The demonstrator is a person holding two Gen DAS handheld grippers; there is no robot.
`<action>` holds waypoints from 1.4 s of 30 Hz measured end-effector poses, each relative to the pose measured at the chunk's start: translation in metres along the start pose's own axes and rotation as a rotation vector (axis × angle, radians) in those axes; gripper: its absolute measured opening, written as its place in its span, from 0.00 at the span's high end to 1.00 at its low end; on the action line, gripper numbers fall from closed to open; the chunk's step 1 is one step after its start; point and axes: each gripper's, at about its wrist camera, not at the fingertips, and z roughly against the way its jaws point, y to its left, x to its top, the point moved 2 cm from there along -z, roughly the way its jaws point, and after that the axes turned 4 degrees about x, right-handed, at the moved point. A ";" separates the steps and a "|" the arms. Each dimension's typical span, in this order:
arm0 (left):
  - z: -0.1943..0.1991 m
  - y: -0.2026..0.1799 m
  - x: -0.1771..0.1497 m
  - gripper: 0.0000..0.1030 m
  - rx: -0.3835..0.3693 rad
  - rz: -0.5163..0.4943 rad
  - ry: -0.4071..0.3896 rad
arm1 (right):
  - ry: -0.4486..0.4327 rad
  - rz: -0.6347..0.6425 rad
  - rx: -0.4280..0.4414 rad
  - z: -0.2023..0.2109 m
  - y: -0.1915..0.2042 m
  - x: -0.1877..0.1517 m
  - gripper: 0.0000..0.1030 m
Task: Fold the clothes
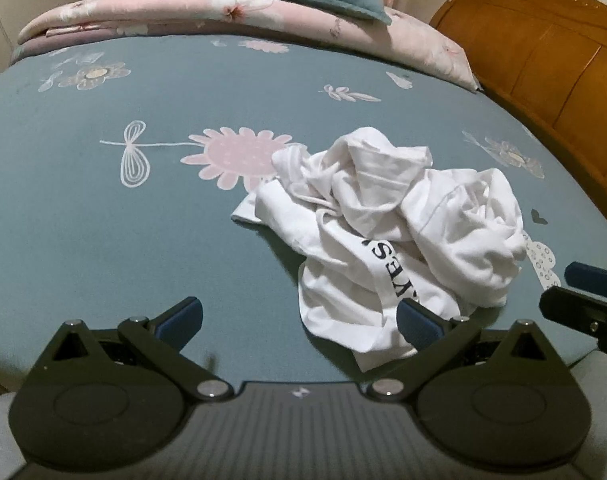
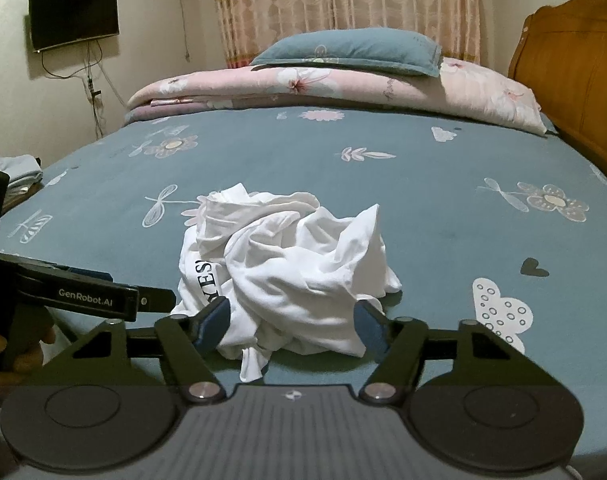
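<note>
- Right gripper: jaws apart, straddling the near edge of the garment; pads at its flanks, not visibly pressing. Nothing grasped.
- Left gripper: jaws wide, empty, low over the sheet just left of the garment; right-hand pad overlaps the cloth's near hem.
- White garment: crumpled heap with dark "YES" lettering, lying on the near half of the bed sheet, between the two tools.
- Surroundings: folded pink quilt and teal pillow at the far end, well apart; wooden headboard to the right.
- Risk, judged: closing on the bunched mass would likely pinch several layers, lifting a tangle instead of one edge; the sheet beneath could be caught too.
</note>
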 end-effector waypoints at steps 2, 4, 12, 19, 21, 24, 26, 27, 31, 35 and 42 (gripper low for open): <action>0.000 0.000 0.002 0.01 0.000 -0.008 -0.002 | 0.010 0.003 0.009 -0.002 0.000 0.002 0.38; 0.001 0.000 0.005 0.01 -0.004 -0.014 -0.008 | 0.014 0.016 0.015 -0.003 0.001 0.006 0.40; -0.001 0.003 0.037 0.01 -0.036 -0.130 -0.008 | 0.061 0.089 0.122 -0.016 0.007 0.037 0.40; -0.029 0.004 0.072 0.01 -0.079 -0.343 -0.001 | 0.186 0.250 0.207 -0.063 0.006 0.075 0.40; -0.042 0.004 0.082 0.01 -0.129 -0.371 0.002 | 0.235 0.263 0.243 -0.081 0.001 0.082 0.40; -0.059 0.005 0.094 0.01 -0.219 -0.419 0.001 | 0.325 0.317 0.270 -0.104 -0.006 0.089 0.42; -0.066 0.003 0.097 0.01 -0.273 -0.467 -0.001 | 0.388 0.276 0.329 -0.114 -0.013 0.096 0.43; -0.068 0.002 0.099 0.01 -0.293 -0.484 -0.002 | 0.423 0.242 0.363 -0.120 -0.018 0.099 0.44; -0.073 0.001 0.108 0.01 -0.335 -0.512 0.042 | 0.517 0.145 0.410 -0.138 -0.023 0.108 0.47; -0.074 0.008 0.126 0.01 -0.361 -0.475 0.138 | 0.619 0.077 0.427 -0.152 -0.020 0.115 0.48; -0.072 0.017 0.155 0.01 -0.383 -0.450 0.208 | 0.725 0.011 0.380 -0.166 -0.011 0.123 0.48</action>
